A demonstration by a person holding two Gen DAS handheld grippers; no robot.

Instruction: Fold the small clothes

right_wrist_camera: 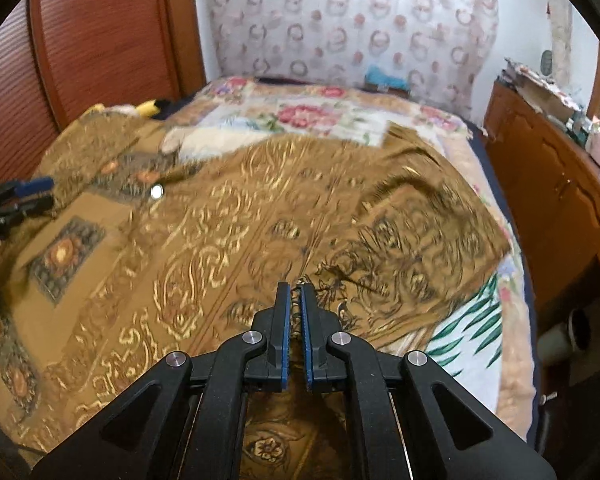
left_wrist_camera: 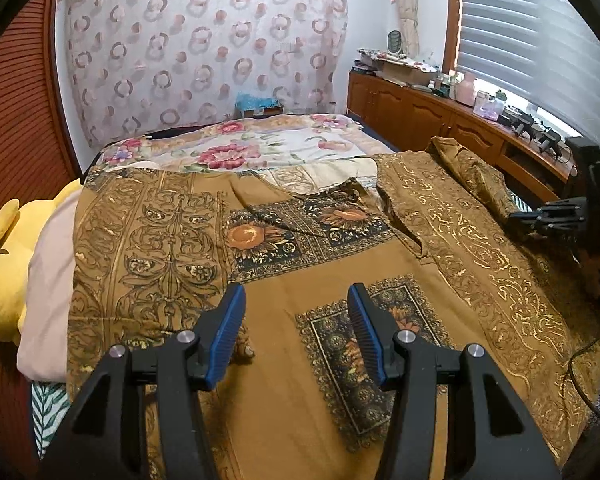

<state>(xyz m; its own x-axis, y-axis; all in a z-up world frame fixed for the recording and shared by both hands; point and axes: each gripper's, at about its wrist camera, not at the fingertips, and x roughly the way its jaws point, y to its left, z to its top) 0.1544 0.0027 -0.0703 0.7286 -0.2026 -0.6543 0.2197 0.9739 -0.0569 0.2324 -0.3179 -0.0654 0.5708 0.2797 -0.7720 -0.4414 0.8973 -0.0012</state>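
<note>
A brown shirt [left_wrist_camera: 324, 264] with gold ornament and dark sunflower panels lies spread on the bed. Its right part is folded over so the gold-printed side faces up [right_wrist_camera: 204, 232]. My left gripper [left_wrist_camera: 296, 292] hovers open over the shirt's plain brown middle with nothing between its blue pads. My right gripper [right_wrist_camera: 295, 286] is shut on a pinched fold of the shirt's fabric near its right edge. In the left wrist view the right gripper [left_wrist_camera: 516, 216] shows at the shirt's far right side. The left gripper [right_wrist_camera: 49, 191] appears at the left edge of the right wrist view.
A floral bedspread [left_wrist_camera: 240, 148] covers the bed beyond the shirt. A yellow plush toy [left_wrist_camera: 4, 264] and a pink cloth [left_wrist_camera: 48, 288] lie at the left. A wooden cabinet [left_wrist_camera: 412, 112] loaded with small items runs along the right, and a louvred wooden door [right_wrist_camera: 100, 40] stands at the left.
</note>
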